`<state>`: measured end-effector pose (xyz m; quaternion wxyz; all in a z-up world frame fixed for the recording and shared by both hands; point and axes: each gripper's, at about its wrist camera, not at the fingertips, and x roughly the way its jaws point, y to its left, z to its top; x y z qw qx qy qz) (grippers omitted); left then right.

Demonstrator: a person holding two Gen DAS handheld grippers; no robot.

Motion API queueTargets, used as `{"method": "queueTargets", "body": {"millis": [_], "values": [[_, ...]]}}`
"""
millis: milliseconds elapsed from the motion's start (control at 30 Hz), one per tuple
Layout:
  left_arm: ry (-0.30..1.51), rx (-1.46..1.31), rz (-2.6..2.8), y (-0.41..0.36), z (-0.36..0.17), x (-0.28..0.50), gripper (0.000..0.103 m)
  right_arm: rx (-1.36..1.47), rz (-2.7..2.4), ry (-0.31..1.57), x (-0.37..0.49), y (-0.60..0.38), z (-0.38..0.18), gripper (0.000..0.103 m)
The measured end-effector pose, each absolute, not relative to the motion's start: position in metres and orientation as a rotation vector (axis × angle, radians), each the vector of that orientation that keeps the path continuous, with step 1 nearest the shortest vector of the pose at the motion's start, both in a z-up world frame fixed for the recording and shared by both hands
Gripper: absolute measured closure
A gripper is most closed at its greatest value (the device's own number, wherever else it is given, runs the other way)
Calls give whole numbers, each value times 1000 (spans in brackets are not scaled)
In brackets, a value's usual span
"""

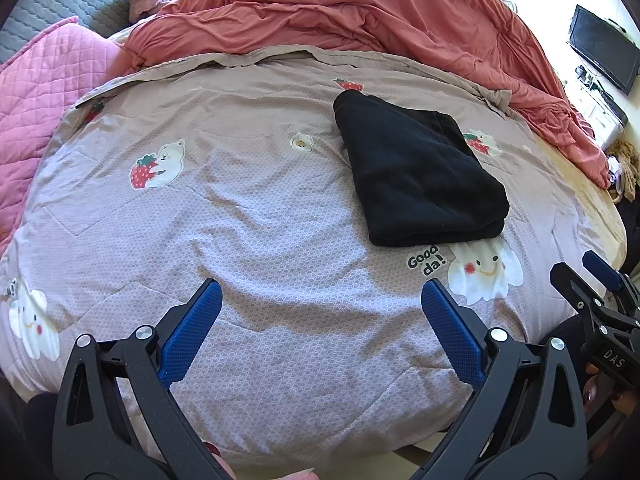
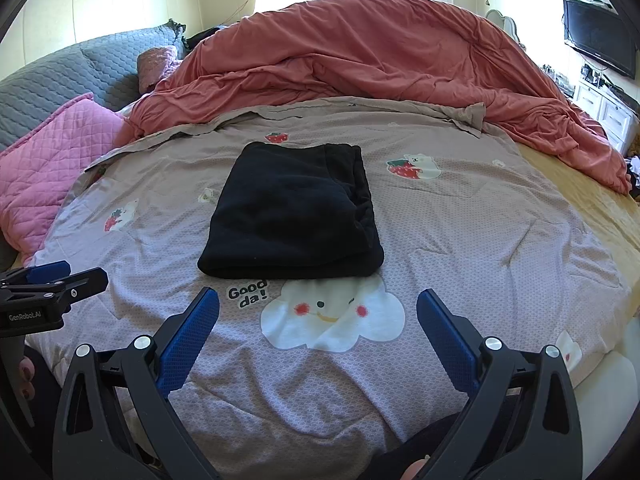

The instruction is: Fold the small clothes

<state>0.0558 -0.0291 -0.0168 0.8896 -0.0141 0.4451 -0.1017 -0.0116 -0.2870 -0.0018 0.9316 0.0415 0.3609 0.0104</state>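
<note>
Black garment [image 2: 290,210], soft fleecy fabric, already folded into a thick, roughly rectangular stack. It lies flat on the printed bed cover [image 2: 460,240]. Rounded fold edge faces me; layered open edges show along its right side. Its near edge sits just beyond the smiling cloud print [image 2: 332,314] and touches the top of the "Good da!" lettering [image 2: 246,294]. Nothing of mine touches it.

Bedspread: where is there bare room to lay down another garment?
The printed bedspread is bare left of the folded black garment, toward the pink pillow, and right of it, toward the yellow sheet. The near strip before both open grippers is also free. The red duvet crowds the far side.
</note>
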Motion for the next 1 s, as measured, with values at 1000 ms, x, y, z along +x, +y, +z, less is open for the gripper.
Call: {"method": "queueTargets", "body": {"millis": [1000], "values": [[932, 2, -178, -26, -18, 58, 9, 80, 18, 739, -13, -293, -3, 4]]}}
